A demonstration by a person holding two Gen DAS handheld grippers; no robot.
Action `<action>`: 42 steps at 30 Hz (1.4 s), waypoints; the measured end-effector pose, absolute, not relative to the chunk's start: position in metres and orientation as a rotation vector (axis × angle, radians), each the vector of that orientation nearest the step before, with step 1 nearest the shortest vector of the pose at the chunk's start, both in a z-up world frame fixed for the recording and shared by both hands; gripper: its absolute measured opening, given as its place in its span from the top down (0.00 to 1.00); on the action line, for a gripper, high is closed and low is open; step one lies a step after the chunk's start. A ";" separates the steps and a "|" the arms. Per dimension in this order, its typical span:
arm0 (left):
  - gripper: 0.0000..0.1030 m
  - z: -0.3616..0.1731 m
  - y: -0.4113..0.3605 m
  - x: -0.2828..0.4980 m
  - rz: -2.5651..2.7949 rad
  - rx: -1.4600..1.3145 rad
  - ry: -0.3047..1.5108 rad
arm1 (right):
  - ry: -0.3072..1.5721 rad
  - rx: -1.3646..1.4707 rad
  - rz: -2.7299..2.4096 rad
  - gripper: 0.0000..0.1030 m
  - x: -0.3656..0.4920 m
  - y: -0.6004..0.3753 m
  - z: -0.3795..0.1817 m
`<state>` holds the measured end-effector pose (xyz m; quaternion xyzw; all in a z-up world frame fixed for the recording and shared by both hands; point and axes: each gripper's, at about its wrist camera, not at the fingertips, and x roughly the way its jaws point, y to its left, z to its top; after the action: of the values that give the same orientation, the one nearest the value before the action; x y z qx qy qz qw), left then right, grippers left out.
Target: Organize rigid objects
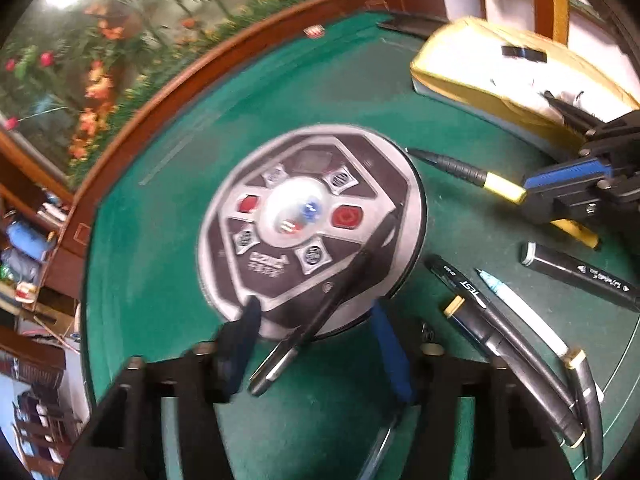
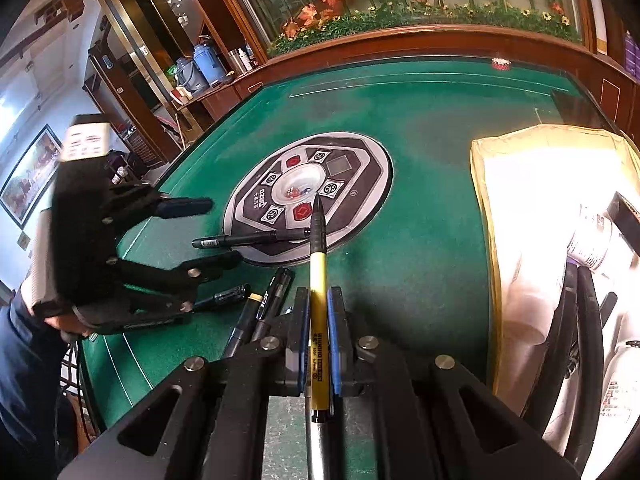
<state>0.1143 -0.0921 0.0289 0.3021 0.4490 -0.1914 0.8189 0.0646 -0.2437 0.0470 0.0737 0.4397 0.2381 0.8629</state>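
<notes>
- Pens are the job here: a yellow-and-black plastic pen [image 2: 319,280] sits clamped between the blue pads of the right gripper [image 2: 319,312], its dark tip out over the near edge of the round grey-and-black control disc [image 2: 362,184] set into the green felt table [image 2: 420,120].
- A slim black pen [image 1: 340,292] lies loose, its far end on the disc and its near end on the felt; it runs between the blue pads [image 1: 390,354] of the left gripper [image 1: 316,344], which stand apart and do not press it (released, then, not grasping).
- More dark pens [image 1: 516,344] and a black marker [image 1: 580,276] lie in a loose cluster on the felt to the right of the left gripper, near the table's edge.
- A yellow-rimmed fabric pouch [image 2: 520,184] lies open on the right, far side of the table; my guess is the pens go there.
- Risks from here:
  - The yellow pen is pinched near its middle, so a quick swing could pivot it in the pads and send it skew.
  - The slim black pen straddles the disc's raised rim; a nudge from the left pads could roll it off or into the cluster.
  - The two grippers work close together, so crossing paths could knock pens toward the near edge.
</notes>
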 end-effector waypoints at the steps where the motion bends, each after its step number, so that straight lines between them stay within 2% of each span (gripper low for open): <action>1: 0.73 0.024 -0.095 0.118 -0.418 0.653 0.983 | 0.923 0.156 0.499 0.92 0.065 -0.244 0.047; 5: 0.83 0.023 -0.104 0.123 -0.452 0.673 0.989 | 0.922 0.158 0.499 0.92 0.065 -0.245 0.047; 12: 0.89 0.024 -0.107 0.115 -0.379 0.645 1.044 | 0.930 0.166 0.499 0.92 0.067 -0.248 0.046; 19: 0.88 0.023 -0.089 0.105 -0.299 0.591 1.117 | 0.928 0.174 0.508 0.92 0.066 -0.248 0.047; 28: 0.90 0.019 -0.094 0.095 -0.263 0.646 1.079 | 0.934 0.186 0.505 0.92 0.068 -0.250 0.045; 30: 0.92 0.022 -0.087 0.094 -0.252 0.584 1.063 | 0.926 0.194 0.504 0.92 0.067 -0.252 0.046; 35: 0.93 0.042 -0.045 0.098 -0.307 0.213 1.053 | 0.914 0.206 0.510 0.92 0.065 -0.255 0.049; 42: 0.93 0.070 -0.025 0.084 -0.356 -0.063 0.972 | 0.908 0.227 0.534 0.92 0.063 -0.255 0.052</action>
<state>0.0840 -0.0248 0.0705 -0.0301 0.4645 -0.1700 0.8686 0.0631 -0.2553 0.0524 0.1082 0.4322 0.2542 0.8584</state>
